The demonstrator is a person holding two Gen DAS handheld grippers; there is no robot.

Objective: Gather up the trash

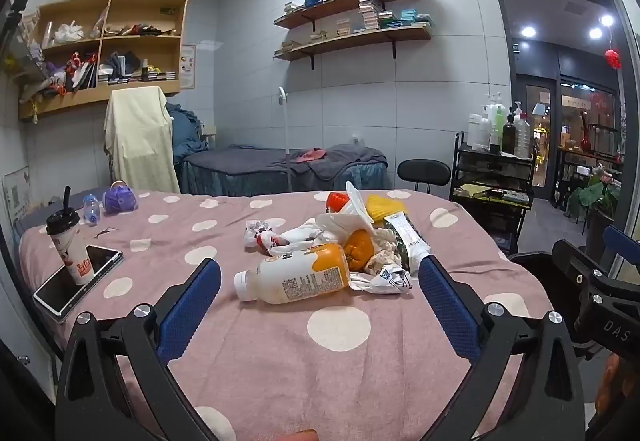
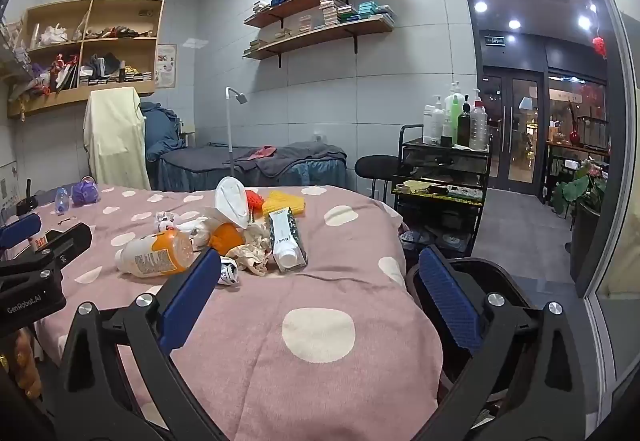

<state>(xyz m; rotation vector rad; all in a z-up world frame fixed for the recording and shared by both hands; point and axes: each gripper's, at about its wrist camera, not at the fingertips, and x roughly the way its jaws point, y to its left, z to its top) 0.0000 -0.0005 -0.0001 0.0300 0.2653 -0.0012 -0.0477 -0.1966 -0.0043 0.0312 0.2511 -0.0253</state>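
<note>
A heap of trash lies mid-table on the pink dotted cloth: a white-and-orange bottle on its side, an orange peel, crumpled paper, a white plastic bag and a green-white carton. The same bottle and carton show in the right wrist view. My left gripper is open and empty, just short of the bottle. My right gripper is open and empty, over the table's right edge, its left finger beside crumpled paper.
A milk-tea cup stands on a phone at the left edge. A small bottle and purple object lie behind. A black bin is below the table's right edge. A cart with bottles and stool stand beyond.
</note>
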